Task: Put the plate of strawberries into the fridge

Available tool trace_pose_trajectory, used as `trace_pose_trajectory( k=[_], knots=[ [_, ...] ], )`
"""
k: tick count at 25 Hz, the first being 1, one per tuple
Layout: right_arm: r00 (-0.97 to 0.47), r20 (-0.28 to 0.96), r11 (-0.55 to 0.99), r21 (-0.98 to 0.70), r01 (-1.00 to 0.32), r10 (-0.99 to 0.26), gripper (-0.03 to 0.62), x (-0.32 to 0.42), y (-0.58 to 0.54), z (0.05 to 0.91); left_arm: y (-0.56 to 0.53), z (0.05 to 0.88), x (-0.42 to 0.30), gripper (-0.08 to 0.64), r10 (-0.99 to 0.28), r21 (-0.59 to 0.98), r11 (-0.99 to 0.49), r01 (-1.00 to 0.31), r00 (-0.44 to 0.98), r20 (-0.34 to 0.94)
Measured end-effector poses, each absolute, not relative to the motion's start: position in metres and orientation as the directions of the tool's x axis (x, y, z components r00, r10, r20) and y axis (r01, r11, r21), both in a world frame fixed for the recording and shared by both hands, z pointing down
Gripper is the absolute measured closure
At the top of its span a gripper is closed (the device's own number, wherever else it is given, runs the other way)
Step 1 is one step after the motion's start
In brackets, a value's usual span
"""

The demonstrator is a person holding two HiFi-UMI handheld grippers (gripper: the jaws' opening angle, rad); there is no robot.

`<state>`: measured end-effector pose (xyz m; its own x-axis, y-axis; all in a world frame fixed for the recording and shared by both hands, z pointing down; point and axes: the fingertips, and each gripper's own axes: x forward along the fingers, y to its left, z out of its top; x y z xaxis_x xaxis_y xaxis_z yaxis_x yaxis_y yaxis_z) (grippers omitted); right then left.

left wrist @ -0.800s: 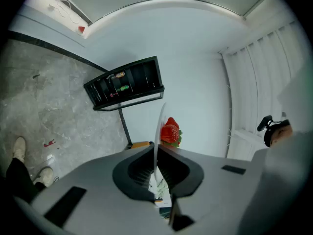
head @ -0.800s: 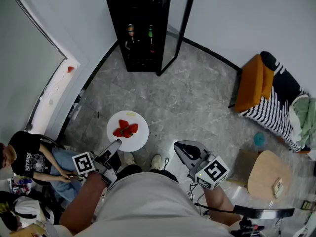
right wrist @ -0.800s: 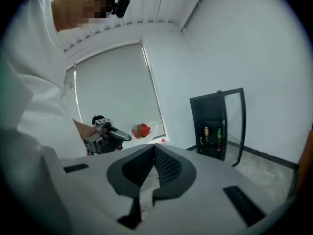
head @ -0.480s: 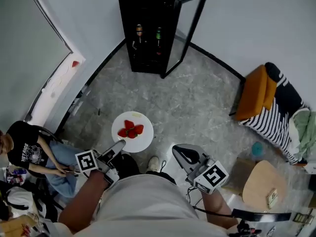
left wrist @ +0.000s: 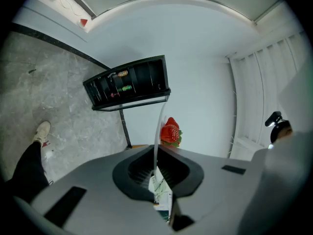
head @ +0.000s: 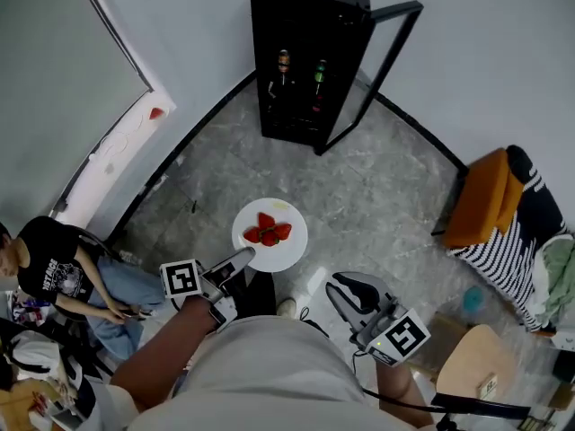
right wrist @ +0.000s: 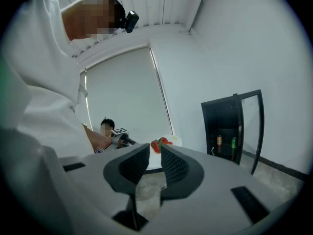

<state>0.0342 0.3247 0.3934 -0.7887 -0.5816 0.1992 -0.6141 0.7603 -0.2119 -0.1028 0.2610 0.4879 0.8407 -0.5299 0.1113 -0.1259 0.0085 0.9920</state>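
Grey marbled floor (head: 359, 187) runs from the carrier's feet to the far corner, and the job looks to be in its carrying stretch. Nearest, low on the person's right, the right tongs (head: 347, 287) hang idle, with their jaws nearly together and only a slim gap between them, nothing in it. A little ahead, the left tongs (head: 243, 259) are clamped tight on the near rim of the plate (head: 289, 245), which is held out over the floor in front of the person, well apart from the fridge (head: 305, 61). Being round, the plate has no long axis to speak of. It sits about level, face up, and reaches away from the tongs toward the fridge, with the strawberries (head: 268, 233) clustered near its middle. Beyond it is open floor, then the black fridge in the corner with its glass door (head: 377, 70) already swung wide and two bottles (head: 301, 65) standing on a shelf. By my reckoning, the next move is to close that distance while keeping the plate flat, since a one-sided grip on the rim could let it dip and roll the fruit. Then it should be slid onto a shelf clear of the bottles, which shelf has room I can't tell from here.
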Motion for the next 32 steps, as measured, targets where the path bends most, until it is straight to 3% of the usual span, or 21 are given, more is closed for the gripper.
trace_pose_trajectory(
  k=[2, 7, 19, 32],
  knots=[
    [-0.778, 0.211, 0.753, -0.197, -0.627, -0.592, 0.458, 0.031, 0.290, 0.393, 0.221, 0.494, -0.103, 0.538, -0.526, 0.991, 0.005, -0.132, 0.843, 0.115],
    [-0.758, 0.253, 0.756, -0.127, -0.643, -0.602, 0.456, 0.012, 0.205, 0.375, 0.121, 0.490, -0.102, 0.538, -0.531, 0.995, -0.008, -0.097, 0.844, 0.078],
    [-0.716, 0.359, 0.747, -0.073, -0.661, -0.599, 0.457, -0.007, 0.036, 0.387, -0.064, 0.525, -0.101, 0.538, -0.534, 0.987, -0.034, -0.160, 0.837, 0.117],
    [-0.816, 0.360, 0.861, -0.064, -0.505, -0.452, 0.462, 0.059, -0.134, 0.383, -0.259, 0.595, -0.040, 0.538, -0.668, 0.968, 0.064, -0.241, 0.711, 0.221]
  ],
)
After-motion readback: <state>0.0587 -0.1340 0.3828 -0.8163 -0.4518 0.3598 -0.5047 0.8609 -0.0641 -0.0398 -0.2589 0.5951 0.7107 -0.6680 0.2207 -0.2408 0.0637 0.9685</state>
